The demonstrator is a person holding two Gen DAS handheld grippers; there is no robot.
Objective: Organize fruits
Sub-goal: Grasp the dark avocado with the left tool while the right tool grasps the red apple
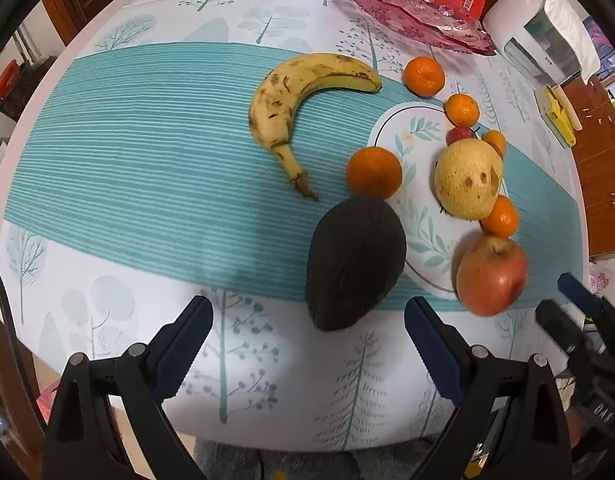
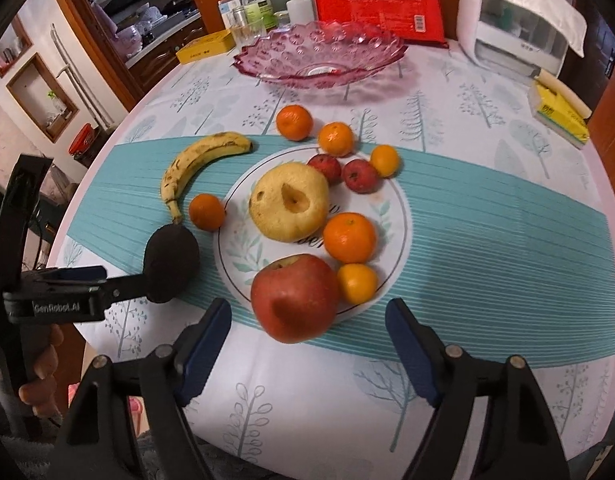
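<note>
A dark avocado [image 1: 355,264] lies on the tablecloth beside a white round plate [image 1: 411,148]. My left gripper [image 1: 307,308] is open, its fingers straddling the avocado's near end without pressing on it. A red apple [image 2: 295,296] sits at the plate's [image 2: 391,216] near rim. My right gripper [image 2: 307,308] is open, and the apple sits between its fingertips with gaps on both sides. A yellow pear [image 2: 287,200], several tangerines and two small red fruits [image 2: 361,176] share the plate. A spotted banana [image 2: 195,164] and one tangerine [image 2: 206,211] lie left of it.
A pink glass bowl [image 2: 323,52] stands empty at the back of the table, with a red package [image 2: 379,8], bottles and a white appliance [image 2: 515,28] behind it. A yellow box [image 2: 559,112] sits far right. A hand [image 2: 39,372] holds the left gripper [image 2: 127,278] at the table's left edge.
</note>
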